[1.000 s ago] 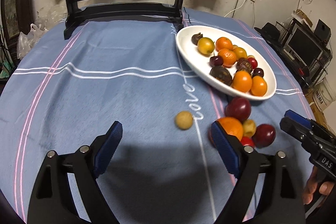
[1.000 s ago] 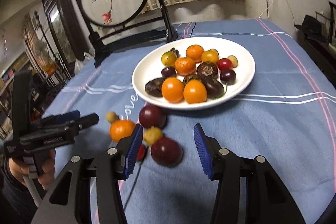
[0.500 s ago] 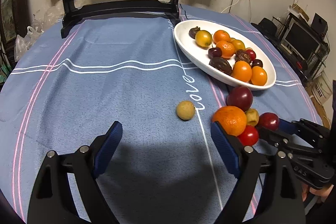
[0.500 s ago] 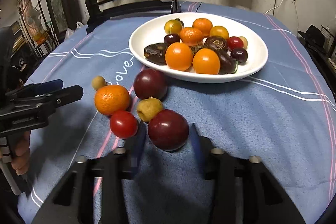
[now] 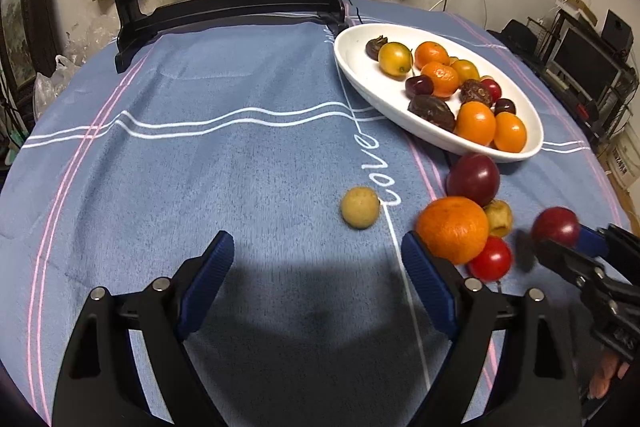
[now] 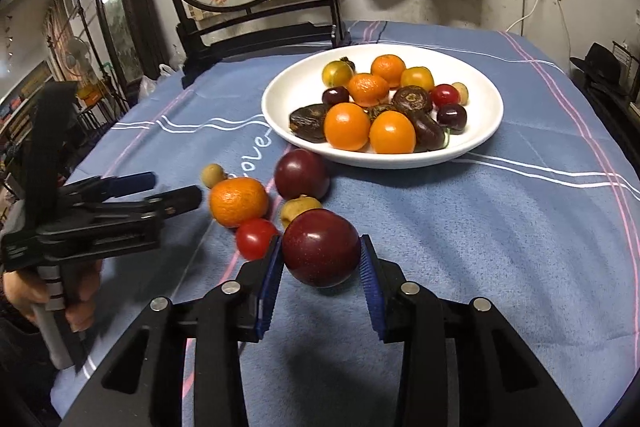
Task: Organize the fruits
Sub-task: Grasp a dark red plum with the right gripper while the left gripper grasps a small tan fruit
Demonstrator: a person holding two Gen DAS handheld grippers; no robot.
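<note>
Blue-clothed table (image 6: 500, 227) with white fruit plate (image 6: 486, 131), loose fruits (image 6: 239, 201).

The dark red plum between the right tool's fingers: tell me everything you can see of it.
The plum is round, deep red, with smooth, glossy, finely speckled skin. It sits between the blue ribbed pads of the right tool, which press both its sides; a shadow beneath suggests it is lifted off the blue tablecloth. It hides part of a small yellowish fruit just behind; whether they touch is unclear. The left view shows it blurred.

Close wrist views, shared fruit plate (image 5: 352, 59)
</note>
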